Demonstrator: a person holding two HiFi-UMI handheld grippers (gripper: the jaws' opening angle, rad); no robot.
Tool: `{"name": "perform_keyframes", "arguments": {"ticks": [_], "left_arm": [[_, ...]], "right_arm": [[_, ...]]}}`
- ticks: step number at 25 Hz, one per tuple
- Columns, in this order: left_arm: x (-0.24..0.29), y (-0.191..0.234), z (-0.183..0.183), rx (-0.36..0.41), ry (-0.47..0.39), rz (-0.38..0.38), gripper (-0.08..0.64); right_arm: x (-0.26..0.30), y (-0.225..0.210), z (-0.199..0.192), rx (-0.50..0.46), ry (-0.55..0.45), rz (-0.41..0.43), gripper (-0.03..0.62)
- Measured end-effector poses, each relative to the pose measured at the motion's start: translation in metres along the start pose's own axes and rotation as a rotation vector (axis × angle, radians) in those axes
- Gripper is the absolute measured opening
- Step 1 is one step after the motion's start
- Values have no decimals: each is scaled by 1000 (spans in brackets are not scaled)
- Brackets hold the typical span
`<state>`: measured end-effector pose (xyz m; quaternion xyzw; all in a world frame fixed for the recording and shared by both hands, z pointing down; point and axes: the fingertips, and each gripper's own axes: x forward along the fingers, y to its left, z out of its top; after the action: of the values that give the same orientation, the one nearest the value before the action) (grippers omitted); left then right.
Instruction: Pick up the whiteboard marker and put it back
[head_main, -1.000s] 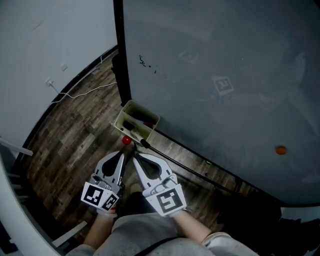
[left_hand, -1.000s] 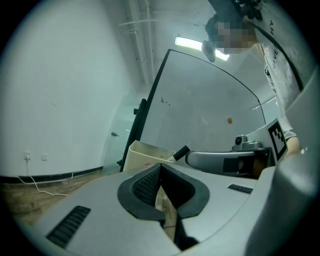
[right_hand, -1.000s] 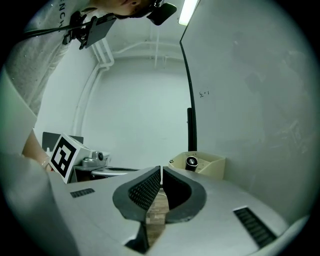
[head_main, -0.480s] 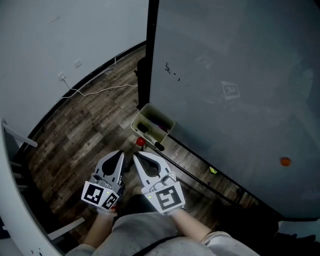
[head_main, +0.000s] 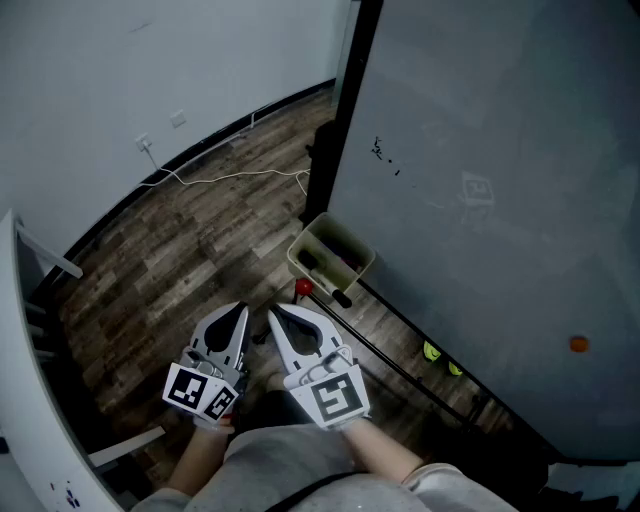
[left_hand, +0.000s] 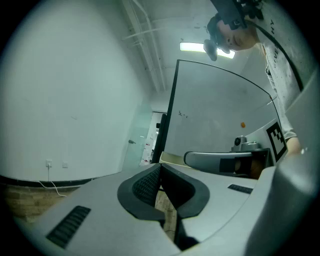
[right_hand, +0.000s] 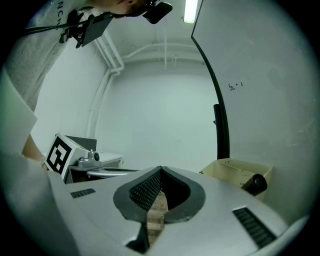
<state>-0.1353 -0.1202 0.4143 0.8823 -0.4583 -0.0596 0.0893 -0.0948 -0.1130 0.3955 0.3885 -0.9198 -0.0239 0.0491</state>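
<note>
A cream tray (head_main: 318, 236) hangs at the lower left corner of the whiteboard (head_main: 500, 180). It holds dark markers (head_main: 322, 275); one black marker end (head_main: 342, 298) pokes over its near rim, with a red cap (head_main: 302, 288) beside it. In the right gripper view the tray (right_hand: 235, 172) sits to the right with the black marker end (right_hand: 255, 183) at its rim. My left gripper (head_main: 240, 307) and right gripper (head_main: 272, 311) are held side by side below the tray. Both are shut with nothing between the fingers, as the left gripper (left_hand: 160, 165) and right gripper (right_hand: 160, 170) views show.
The whiteboard stands on a dark frame with a black post (head_main: 345, 110) at its left edge. A white cable (head_main: 230, 178) runs over the wood floor (head_main: 190, 250) from a wall socket (head_main: 145, 143). Green wheels (head_main: 432, 351) sit under the board. An orange magnet (head_main: 578, 344) sticks on it.
The view has swung left and back: the tray and board have slid right and look farther away. Both grippers hold the same pose, shut.
</note>
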Motion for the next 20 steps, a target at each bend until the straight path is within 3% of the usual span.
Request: {"name": "perform_keyframes", "arguments": {"ticks": [20], "left_arm": [[-9,7,7,9,-16,30,15]], "right_arm": [[8,5,8,8,-17,26,18]]}}
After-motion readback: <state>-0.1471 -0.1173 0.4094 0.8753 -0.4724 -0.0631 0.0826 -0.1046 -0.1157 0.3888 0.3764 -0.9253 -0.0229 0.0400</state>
